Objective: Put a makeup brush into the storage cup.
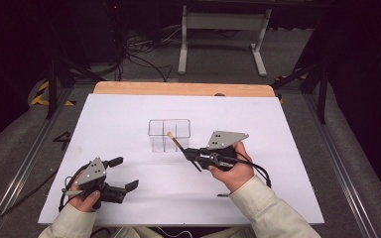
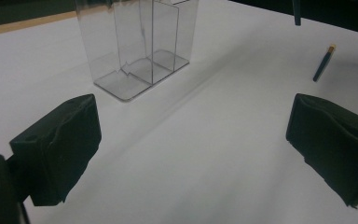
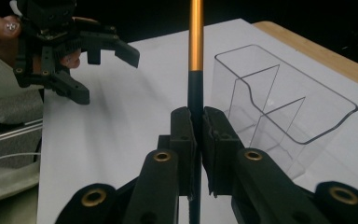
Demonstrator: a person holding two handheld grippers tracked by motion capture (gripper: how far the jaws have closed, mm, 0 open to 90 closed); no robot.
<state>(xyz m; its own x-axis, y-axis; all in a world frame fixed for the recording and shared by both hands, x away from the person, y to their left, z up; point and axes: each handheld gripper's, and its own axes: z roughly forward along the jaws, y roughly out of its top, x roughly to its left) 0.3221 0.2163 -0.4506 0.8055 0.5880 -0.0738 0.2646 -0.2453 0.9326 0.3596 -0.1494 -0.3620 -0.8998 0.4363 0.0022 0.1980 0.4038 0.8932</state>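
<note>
A clear plastic organiser (image 1: 168,135) with several compartments stands in the middle of the white sheet. Just right of it, my right gripper (image 1: 187,153) is shut on a thin brush (image 1: 175,141) with a black handle and a gold band. The brush's pale end tilts up against the organiser's front. In the right gripper view the brush (image 3: 196,37) rises straight from the shut gripper (image 3: 196,119), beside the organiser (image 3: 279,107). My left gripper (image 1: 125,172) rests open at the front left, holding nothing. Its view has the open gripper (image 2: 191,140) facing the organiser (image 2: 140,42).
A short dark stick with a gold tip (image 2: 323,63) lies on the white sheet, probably the small dark item (image 1: 223,195) by the right sleeve. The wooden table edge (image 1: 178,88) runs along the back. Metal rails flank the table, and cables lie on the floor behind.
</note>
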